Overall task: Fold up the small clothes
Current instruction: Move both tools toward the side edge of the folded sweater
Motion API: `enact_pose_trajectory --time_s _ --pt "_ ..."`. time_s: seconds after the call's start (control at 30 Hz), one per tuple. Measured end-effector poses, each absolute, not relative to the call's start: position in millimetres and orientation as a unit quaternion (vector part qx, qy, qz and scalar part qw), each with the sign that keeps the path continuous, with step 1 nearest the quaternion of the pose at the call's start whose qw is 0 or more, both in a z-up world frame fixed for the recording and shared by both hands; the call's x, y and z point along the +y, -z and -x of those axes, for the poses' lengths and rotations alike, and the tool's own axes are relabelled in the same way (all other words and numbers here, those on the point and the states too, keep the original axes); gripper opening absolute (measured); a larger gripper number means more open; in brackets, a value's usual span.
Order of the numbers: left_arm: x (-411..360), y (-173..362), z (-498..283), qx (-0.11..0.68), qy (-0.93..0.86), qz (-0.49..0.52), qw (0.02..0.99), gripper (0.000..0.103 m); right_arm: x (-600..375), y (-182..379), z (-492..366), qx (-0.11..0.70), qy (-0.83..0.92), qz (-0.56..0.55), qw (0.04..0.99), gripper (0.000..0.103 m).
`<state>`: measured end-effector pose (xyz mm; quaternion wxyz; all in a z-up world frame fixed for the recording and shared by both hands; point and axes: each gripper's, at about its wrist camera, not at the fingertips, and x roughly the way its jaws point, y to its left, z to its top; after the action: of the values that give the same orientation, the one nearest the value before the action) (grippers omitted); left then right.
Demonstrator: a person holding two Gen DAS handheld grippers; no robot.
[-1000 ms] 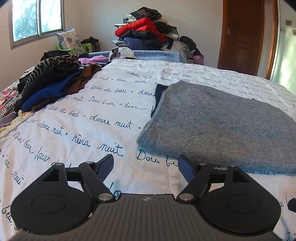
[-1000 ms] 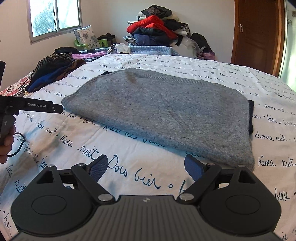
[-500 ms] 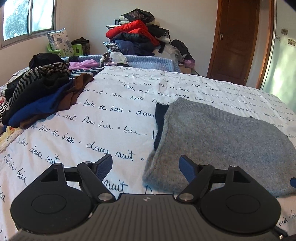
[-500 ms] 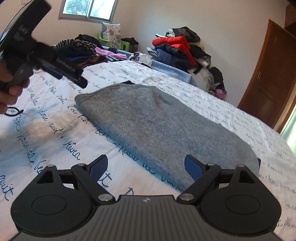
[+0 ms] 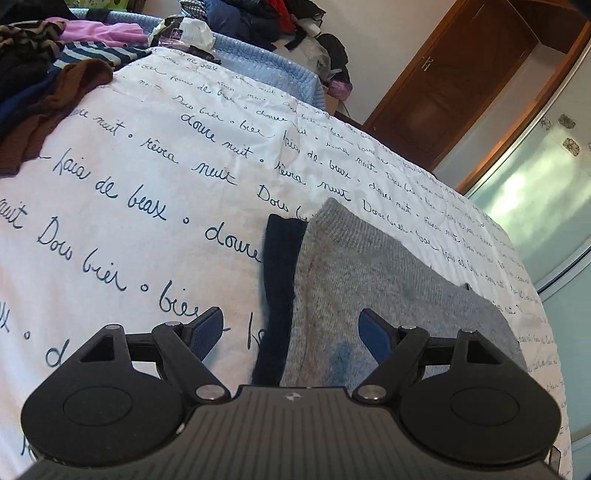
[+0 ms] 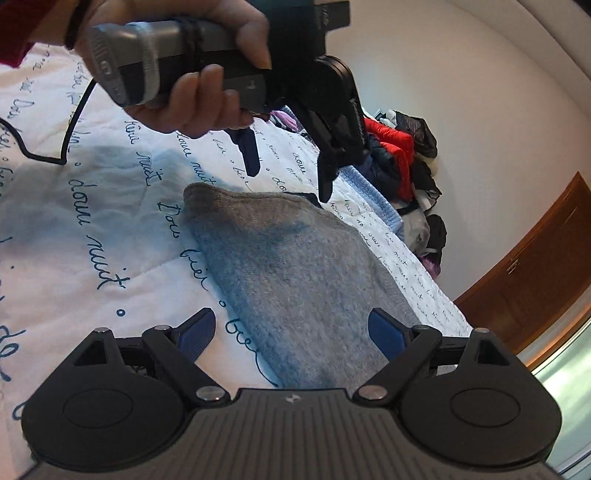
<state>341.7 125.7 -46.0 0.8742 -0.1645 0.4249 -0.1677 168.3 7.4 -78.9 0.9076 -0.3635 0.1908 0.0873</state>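
on the far left of the left wrist view a heap of dark, striped and brown clothes lies on the white bedspread, which is printed all over with blue handwriting. further right, past the middle, the folded grey sweater lies flat on the spread, with a dark navy piece showing along its left edge. the left gripper hangs over that left edge with its jaws wide apart and nothing pinched; one blue pad is over the bedspread, the other over the grey knit, and whether either touches the cloth cannot be told. behind the bed stand a pile of clothes and, to the right, a brown wooden door.

in the right wrist view a hand at the upper left grips the handle of the left gripper, whose spread fingers point down at the far end of the sweater. the grey sweater runs from the middle down to the right gripper, whose jaws also stand wide, holding nothing, straddling the near end of the sweater. a red and black clothes pile sits at the right by the wall
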Motion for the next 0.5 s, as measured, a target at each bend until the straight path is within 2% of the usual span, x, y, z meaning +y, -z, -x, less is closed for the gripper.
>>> enact_pose_trajectory --time_s 0.23,0.3,0.37,0.47,0.5 --pt "121.7 65.6 -374.2 0.446 0.209 0.197 0.848 0.079 30.5 90.4 -195.5 0.161 -0.067 0.39 0.904 0.089" --pt "117.7 67.6 -381.1 0.443 0.222 0.197 0.846 0.079 35.6 91.9 -200.5 0.154 -0.077 0.392 0.904 0.077" --pt "115.1 70.4 -389.7 0.444 0.231 0.207 0.84 0.079 43.8 95.1 -204.9 0.153 -0.088 0.395 0.902 0.059" --pt "113.6 77.0 -402.8 0.447 0.229 0.235 0.832 0.077 51.0 99.6 -210.6 0.145 -0.094 0.408 0.897 0.048" --pt "114.1 78.9 -406.0 0.445 0.229 0.247 0.83 0.069 52.6 100.4 -212.0 0.142 -0.096 0.412 0.895 0.047"
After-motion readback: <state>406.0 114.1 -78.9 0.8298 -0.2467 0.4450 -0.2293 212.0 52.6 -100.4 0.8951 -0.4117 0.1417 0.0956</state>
